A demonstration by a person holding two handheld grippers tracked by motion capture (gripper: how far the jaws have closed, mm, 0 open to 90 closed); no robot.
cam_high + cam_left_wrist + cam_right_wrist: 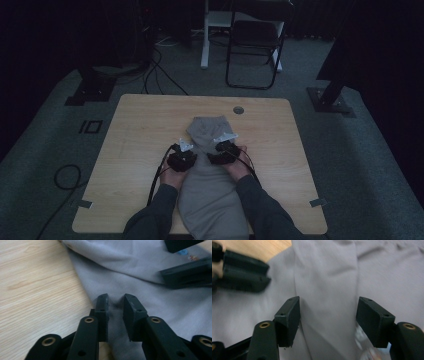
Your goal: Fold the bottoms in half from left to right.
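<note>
A grey garment [210, 200] lies down the middle of the wooden table [135, 135], from the near edge to a folded end [207, 127] farther out. My left gripper [192, 152] rests at the cloth's left edge. In the left gripper view its jaws [116, 300] stand a narrow gap apart on the grey cloth [150, 297], with a small pucker between the tips and the pads not pressing it. My right gripper [212, 150] rests on the cloth's right side. Its jaws [328, 305] stand wide apart astride a raised fold of cloth [327, 277]. The two grippers face each other closely.
The table has a round cable hole [238, 110] near its far edge. A dark folding chair [252, 45] and a white desk leg [204, 35] stand beyond the table. Cables [65, 175] trail on the grey carpet at left. Bare wood lies on both sides of the garment.
</note>
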